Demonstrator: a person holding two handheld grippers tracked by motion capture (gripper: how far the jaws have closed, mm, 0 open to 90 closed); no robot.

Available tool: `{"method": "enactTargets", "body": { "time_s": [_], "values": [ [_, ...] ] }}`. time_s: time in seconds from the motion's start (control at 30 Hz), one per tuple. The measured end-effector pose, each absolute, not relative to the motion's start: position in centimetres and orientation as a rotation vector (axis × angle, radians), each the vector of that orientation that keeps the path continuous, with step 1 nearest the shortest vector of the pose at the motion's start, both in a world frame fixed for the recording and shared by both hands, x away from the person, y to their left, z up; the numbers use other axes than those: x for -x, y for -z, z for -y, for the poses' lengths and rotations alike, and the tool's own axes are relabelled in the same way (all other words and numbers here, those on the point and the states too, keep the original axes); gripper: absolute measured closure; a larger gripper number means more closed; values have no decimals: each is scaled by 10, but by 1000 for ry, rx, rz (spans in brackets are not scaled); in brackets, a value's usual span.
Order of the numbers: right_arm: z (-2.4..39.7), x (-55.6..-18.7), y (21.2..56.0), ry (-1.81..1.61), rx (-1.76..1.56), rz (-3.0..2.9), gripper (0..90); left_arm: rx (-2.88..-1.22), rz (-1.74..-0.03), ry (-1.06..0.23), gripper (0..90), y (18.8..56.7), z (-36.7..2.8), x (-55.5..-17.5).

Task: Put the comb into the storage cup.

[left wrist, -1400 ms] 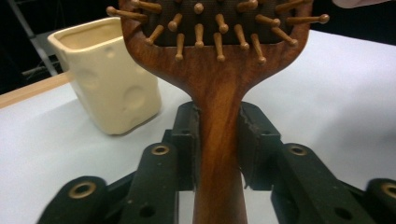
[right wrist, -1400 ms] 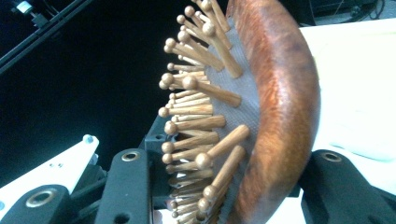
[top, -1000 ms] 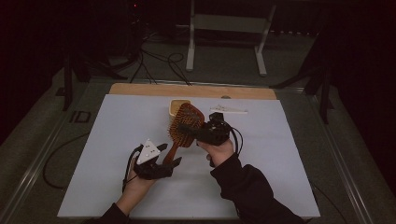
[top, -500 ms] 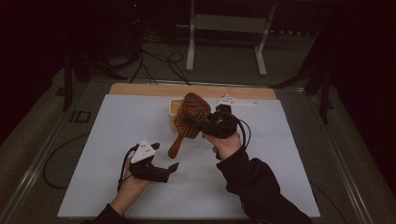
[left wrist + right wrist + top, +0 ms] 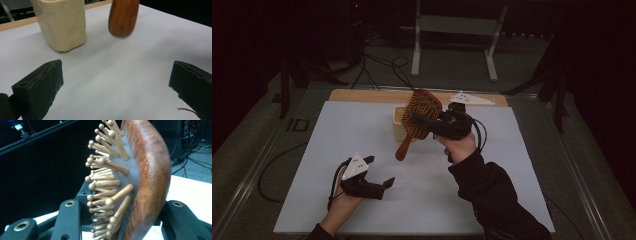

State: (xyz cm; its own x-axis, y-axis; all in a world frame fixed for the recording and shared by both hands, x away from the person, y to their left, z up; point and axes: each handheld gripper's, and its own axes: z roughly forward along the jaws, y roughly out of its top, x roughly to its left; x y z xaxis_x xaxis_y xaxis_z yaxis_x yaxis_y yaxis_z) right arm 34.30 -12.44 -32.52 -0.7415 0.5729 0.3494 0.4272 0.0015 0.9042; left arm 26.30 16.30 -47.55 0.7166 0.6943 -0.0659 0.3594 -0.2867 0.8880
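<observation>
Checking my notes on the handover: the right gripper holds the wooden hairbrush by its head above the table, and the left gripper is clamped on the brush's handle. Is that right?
Not quite. The left gripper is open and holds nothing; the high view shows it apart from the handle. The right gripper does hold the wooden hairbrush by its head above the table.

So the right tool (image 5: 419, 120) has the brown wooden paddle hairbrush (image 5: 421, 111) up off the white-topped counter (image 5: 512, 165), head up top, handle hanging down-left. The cream plastic cup (image 5: 399, 122) stands right behind it, toward the far edge. The left tool (image 5: 379, 172) sits near the front-left, well apart from both.
</observation>
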Motion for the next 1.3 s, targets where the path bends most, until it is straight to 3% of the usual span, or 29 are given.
{"method": "enactTargets", "body": {
  "time_s": [0.67,1.3],
  "values": [
    [128,-367,294,-1827,-1022,-2072,524,-1905,-779,-403,0,487,-184,-247],
    [115,-413,276,-1751,-1016,-2004,523,-1885,-779,-411,0,489,-189,-244]
  ]
}}
